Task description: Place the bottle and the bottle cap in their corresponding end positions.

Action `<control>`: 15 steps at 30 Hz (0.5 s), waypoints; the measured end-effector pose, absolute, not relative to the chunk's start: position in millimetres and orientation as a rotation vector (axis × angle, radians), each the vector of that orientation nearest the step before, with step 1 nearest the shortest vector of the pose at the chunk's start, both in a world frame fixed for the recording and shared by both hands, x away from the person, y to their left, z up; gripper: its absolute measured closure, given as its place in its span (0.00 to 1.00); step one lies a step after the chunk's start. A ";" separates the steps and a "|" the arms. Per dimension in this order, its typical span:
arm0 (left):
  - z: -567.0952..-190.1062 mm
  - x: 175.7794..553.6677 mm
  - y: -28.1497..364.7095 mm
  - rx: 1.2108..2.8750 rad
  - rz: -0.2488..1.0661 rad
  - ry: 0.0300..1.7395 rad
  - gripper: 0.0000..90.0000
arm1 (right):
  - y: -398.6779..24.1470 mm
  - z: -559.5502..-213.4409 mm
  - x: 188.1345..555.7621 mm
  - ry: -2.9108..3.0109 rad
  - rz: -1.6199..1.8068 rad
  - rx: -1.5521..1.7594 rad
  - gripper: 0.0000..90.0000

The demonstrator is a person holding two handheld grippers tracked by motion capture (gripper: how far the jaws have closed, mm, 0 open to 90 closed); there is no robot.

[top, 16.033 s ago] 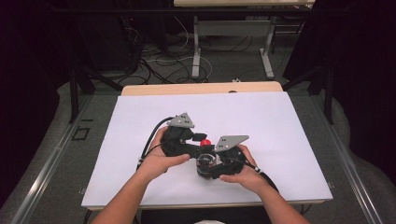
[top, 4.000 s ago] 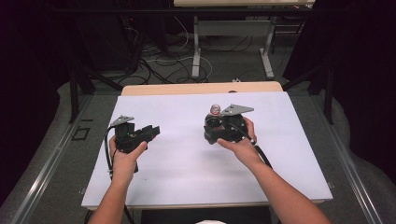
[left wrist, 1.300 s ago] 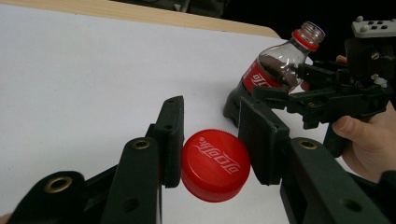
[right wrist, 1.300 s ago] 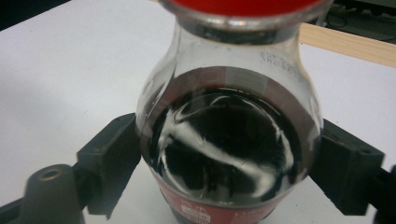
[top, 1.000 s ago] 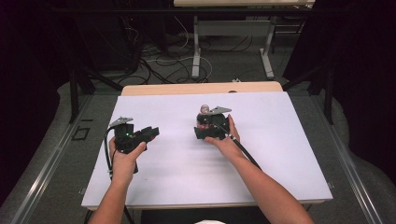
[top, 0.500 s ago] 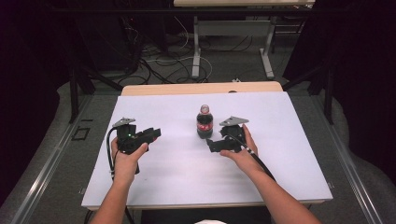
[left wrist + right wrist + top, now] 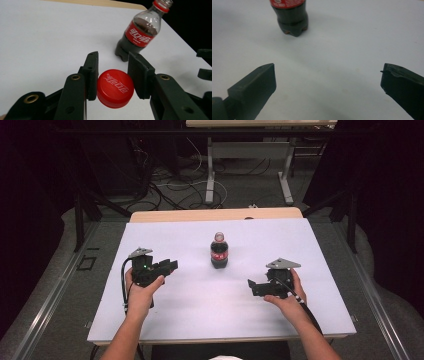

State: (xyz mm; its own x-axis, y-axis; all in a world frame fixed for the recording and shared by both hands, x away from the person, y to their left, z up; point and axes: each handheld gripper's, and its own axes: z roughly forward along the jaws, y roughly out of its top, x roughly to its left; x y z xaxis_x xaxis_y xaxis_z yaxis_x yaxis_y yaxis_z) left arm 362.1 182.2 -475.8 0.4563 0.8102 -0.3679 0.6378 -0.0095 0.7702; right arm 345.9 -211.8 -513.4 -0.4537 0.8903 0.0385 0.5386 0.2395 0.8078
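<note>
With the cola bottle (image 7: 219, 251) left upright at the table's (image 7: 300, 320) twelve o'clock, its red cap (image 7: 115, 88) was clamped by the left gripper (image 7: 169, 266) (best kept level), while the right gripper (image 7: 252, 286) was held wide apart, empty.

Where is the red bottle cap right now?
In the left gripper view the red cap is clamped between the left gripper jaws, over the white table, left of the upright open cola bottle.
</note>
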 end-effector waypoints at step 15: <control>-509.5 353.6 113.5 1.915 0.186 1.112 0.69 | -241.6 -532.6 344.6 2.019 1.090 1.372 0.00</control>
